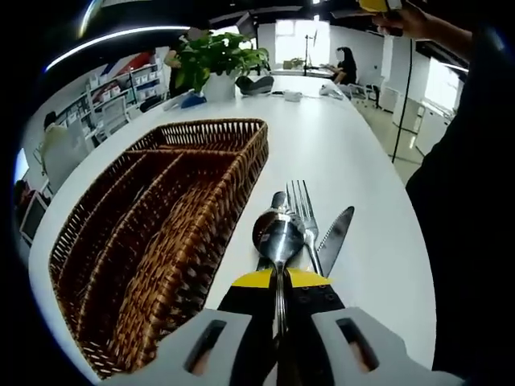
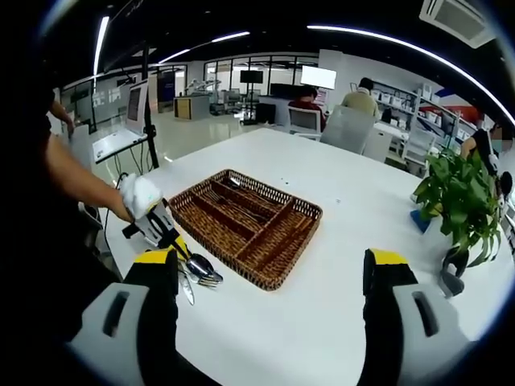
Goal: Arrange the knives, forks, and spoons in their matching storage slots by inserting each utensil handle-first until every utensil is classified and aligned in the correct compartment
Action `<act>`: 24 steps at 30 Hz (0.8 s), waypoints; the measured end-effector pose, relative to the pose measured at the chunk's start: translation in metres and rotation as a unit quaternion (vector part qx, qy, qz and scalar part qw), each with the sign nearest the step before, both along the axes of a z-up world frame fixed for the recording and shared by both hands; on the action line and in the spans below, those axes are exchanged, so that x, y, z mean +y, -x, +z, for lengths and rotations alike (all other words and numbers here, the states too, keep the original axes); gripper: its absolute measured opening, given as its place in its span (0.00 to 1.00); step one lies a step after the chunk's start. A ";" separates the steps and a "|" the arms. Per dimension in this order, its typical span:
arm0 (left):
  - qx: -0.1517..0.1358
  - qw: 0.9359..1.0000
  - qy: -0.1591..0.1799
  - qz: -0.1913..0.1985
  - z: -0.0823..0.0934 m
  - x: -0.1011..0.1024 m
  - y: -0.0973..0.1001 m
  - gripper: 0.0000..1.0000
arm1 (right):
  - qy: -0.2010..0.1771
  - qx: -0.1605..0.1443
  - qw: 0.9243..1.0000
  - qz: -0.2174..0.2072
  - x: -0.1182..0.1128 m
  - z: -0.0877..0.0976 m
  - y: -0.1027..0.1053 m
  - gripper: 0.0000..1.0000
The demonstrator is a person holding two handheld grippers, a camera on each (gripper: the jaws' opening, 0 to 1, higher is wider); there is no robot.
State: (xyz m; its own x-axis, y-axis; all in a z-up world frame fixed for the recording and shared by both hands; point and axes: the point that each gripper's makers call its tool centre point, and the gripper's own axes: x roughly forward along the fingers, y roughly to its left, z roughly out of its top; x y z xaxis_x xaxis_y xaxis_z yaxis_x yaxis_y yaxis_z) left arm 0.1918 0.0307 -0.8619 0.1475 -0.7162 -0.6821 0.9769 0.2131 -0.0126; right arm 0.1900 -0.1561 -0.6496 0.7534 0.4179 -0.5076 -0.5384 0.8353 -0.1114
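**Left gripper view: spoon clamped, tray waiting beside it**

Left gripper view, nearest first: the left gripper [image 1: 281, 301] has its yellow-tipped jaws drawn together on the handle of a spoon [image 1: 278, 233], whose bowl points away from the camera. Just beyond and partly under the spoon lie a fork [image 1: 303, 207] and a knife [image 1: 337, 233] on the white table [image 1: 346, 153], the knife angled off to the right of the fork. Whether the spoon is lifted clear of the other two or touching them cannot be told. To the left of the utensils sits the wicker tray [image 1: 173, 233], a brown woven basket split into long slots with a crosswise compartment at its far end; no utensil shows in its slots here. Farther along the table stands a potted plant [image 1: 216, 60], and past that the room's shelving and a seated person.

In the right gripper view, the right gripper [image 2: 269, 277] is wide apart, its two yellow-tipped jaws standing at either side of the frame with nothing between them. Beyond the left jaw, the left gripper [image 2: 179, 248] shows in a gloved hand [image 2: 141, 197], with the spoon [image 2: 201, 268] at its tip close to the tray's near corner. The wicker tray [image 2: 286, 241] rests mid-table, and the potted plant [image 2: 459, 197] stands well apart to the right. People sit at desks in the background.
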 end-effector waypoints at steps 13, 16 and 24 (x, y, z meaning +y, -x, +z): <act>0.038 0.998 0.026 0.033 0.002 0.002 -0.001 0.11 | 0.002 -0.001 1.000 0.001 0.000 0.000 0.000 0.99; 0.017 1.000 0.014 0.022 0.001 0.005 -0.002 0.11 | 0.001 0.000 1.000 0.001 0.001 -0.001 0.000 0.99; 0.014 1.000 -0.013 0.009 -0.005 0.005 0.008 0.08 | 0.001 0.000 1.000 0.001 0.002 -0.002 0.001 0.99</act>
